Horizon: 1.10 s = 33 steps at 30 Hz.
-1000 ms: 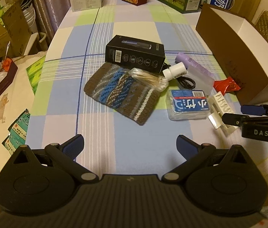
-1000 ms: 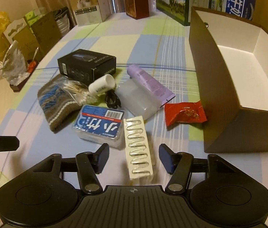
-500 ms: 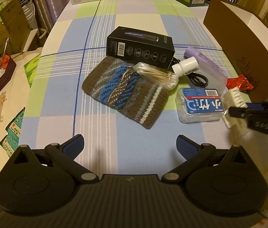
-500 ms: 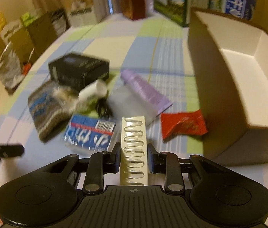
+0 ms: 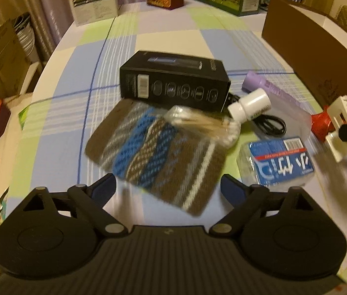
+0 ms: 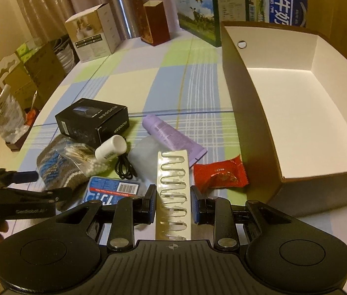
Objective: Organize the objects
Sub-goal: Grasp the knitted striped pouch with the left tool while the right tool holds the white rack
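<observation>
I'm in a home, at a counter spread with a checked pastel tablecloth (image 6: 134, 78). Drawn curtains (image 6: 58, 2) hang behind it, milk cartons (image 6: 286, 2) and gift boxes (image 6: 92, 36) line its far edge, and packed cardboard boxes (image 5: 4, 49) stand beside it.

Pouch (image 5: 158, 154): coarse knitted wool. Black box (image 5: 176, 83): matt card. Blister strip (image 6: 173, 194): glossy clear plastic. Wrapper (image 6: 220, 174): shiny red foil. Tablecloth (image 5: 173, 44): smooth checked.
</observation>
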Each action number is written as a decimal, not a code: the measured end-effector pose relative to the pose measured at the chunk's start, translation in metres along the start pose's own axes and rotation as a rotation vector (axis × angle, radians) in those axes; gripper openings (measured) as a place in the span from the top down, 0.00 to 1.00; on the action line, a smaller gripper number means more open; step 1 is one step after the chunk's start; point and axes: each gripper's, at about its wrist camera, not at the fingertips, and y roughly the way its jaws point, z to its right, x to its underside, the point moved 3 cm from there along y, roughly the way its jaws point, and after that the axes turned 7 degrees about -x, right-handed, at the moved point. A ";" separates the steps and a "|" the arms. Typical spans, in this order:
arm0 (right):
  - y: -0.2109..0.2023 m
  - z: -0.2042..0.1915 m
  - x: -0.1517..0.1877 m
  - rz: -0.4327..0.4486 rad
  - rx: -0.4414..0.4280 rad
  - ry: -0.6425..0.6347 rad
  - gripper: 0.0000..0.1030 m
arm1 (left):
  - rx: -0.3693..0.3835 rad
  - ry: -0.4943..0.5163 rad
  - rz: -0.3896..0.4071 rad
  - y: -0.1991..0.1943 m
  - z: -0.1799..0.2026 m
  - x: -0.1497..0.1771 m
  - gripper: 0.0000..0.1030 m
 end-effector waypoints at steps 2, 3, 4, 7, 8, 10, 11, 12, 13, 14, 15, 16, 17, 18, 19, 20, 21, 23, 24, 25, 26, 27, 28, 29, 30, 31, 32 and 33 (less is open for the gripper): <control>-0.001 0.002 0.001 -0.001 -0.002 0.010 0.76 | 0.011 0.024 0.008 0.006 0.001 -0.002 0.25; -0.002 0.002 0.002 -0.002 -0.001 0.015 0.76 | 0.023 0.035 0.009 0.008 0.001 -0.003 0.29; -0.003 0.003 0.003 -0.003 -0.001 0.018 0.76 | 0.032 0.043 0.013 0.010 0.001 -0.002 0.38; -0.005 0.004 0.005 -0.004 -0.006 0.034 0.76 | 0.049 0.056 0.035 0.010 -0.003 -0.001 0.64; -0.005 0.004 0.006 -0.007 -0.007 0.038 0.76 | 0.052 0.054 0.039 0.009 -0.005 0.001 0.75; -0.006 0.004 0.009 -0.010 -0.007 0.043 0.76 | 0.072 0.049 0.040 0.005 -0.010 0.004 0.90; -0.006 0.004 0.010 -0.012 -0.007 0.044 0.76 | 0.086 0.042 0.037 0.002 -0.013 0.005 0.95; -0.007 0.004 0.011 -0.014 -0.007 0.047 0.76 | 0.092 0.039 0.029 -0.002 -0.014 0.007 0.95; -0.007 0.004 0.012 -0.015 -0.009 0.050 0.76 | 0.085 0.047 0.025 -0.005 -0.015 0.011 0.96; -0.008 0.004 0.013 -0.018 -0.009 0.051 0.76 | 0.081 0.058 0.024 -0.010 -0.016 0.014 0.96; -0.008 0.004 0.014 -0.020 -0.008 0.053 0.76 | 0.084 0.064 0.022 -0.016 -0.017 0.019 0.96; -0.009 0.004 0.015 -0.021 -0.008 0.057 0.76 | 0.093 0.066 0.015 -0.020 -0.019 0.023 0.96; -0.010 0.004 0.016 -0.021 -0.009 0.061 0.76 | 0.104 0.066 0.006 -0.026 -0.021 0.029 0.96; -0.011 0.004 0.018 -0.022 -0.010 0.063 0.76 | 0.112 0.067 -0.003 -0.031 -0.024 0.034 0.96; -0.013 0.004 0.019 -0.021 -0.010 0.068 0.76 | 0.123 0.071 -0.012 -0.038 -0.027 0.040 0.96; -0.014 0.004 0.021 -0.021 -0.010 0.072 0.76 | 0.133 0.080 -0.025 -0.044 -0.030 0.046 0.96; -0.015 0.004 0.022 -0.021 -0.010 0.075 0.76 | 0.137 0.088 -0.037 -0.048 -0.033 0.053 0.96; -0.016 0.004 0.026 -0.025 -0.008 0.081 0.76 | 0.138 0.086 -0.068 -0.054 -0.042 0.063 0.93; -0.017 0.004 0.027 -0.026 -0.008 0.084 0.76 | 0.146 0.070 -0.084 -0.056 -0.047 0.066 0.90; -0.018 0.004 0.029 -0.027 -0.008 0.087 0.76 | 0.146 0.042 -0.095 -0.057 -0.051 0.068 0.77; -0.019 0.004 0.030 -0.027 -0.006 0.088 0.76 | 0.139 0.007 -0.101 -0.057 -0.055 0.067 0.58; -0.020 0.003 0.032 -0.026 -0.004 0.089 0.76 | 0.135 -0.020 -0.097 -0.057 -0.057 0.065 0.51; -0.021 0.002 0.032 -0.024 -0.002 0.089 0.76 | 0.130 -0.045 -0.091 -0.057 -0.058 0.062 0.43; -0.022 0.002 0.033 -0.020 -0.001 0.091 0.76 | 0.127 -0.065 -0.086 -0.056 -0.058 0.059 0.42; -0.023 0.001 0.033 -0.016 0.001 0.093 0.76 | 0.133 -0.085 -0.084 -0.054 -0.056 0.055 0.41; -0.025 0.001 0.034 -0.011 0.003 0.095 0.76 | 0.142 -0.103 -0.087 -0.051 -0.055 0.053 0.36; -0.026 0.000 0.035 -0.006 0.006 0.097 0.76 | 0.147 -0.121 -0.093 -0.048 -0.053 0.049 0.31; -0.027 0.000 0.036 -0.002 0.010 0.098 0.76 | 0.147 -0.136 -0.100 -0.044 -0.050 0.047 0.30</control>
